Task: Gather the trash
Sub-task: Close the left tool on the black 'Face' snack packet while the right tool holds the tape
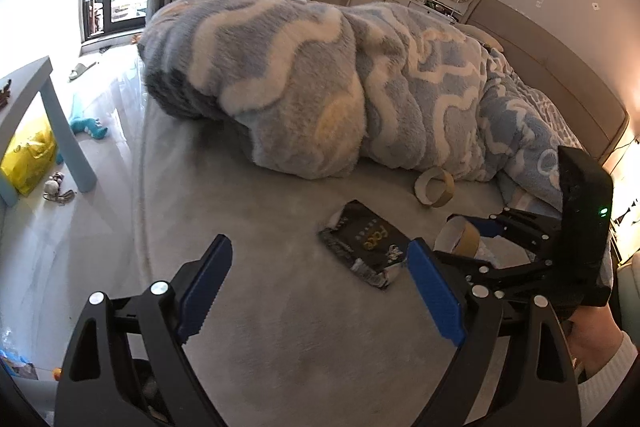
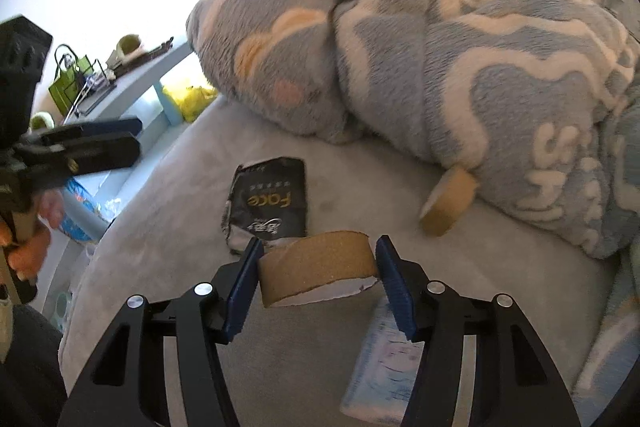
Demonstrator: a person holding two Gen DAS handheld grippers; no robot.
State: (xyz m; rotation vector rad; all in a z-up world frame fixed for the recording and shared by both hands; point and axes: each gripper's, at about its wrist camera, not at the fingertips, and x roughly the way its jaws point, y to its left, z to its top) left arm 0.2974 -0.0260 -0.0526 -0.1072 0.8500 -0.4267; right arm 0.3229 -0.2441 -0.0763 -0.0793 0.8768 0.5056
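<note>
On the grey bed (image 2: 168, 227), below a rumpled blue blanket (image 2: 460, 67), the right tool (image 2: 316, 281) has its 2 blue pads against the sides of a cardboard tape core (image 2: 316, 267), gripping it. Just beyond lies a black "Face" wrapper (image 2: 272, 199), and a 2nd cardboard ring (image 2: 448, 201) rests against the blanket's edge. The left tool (image 1: 320, 291) hangs wide open over bare bedding, empty, with the wrapper near its right finger.
</note>
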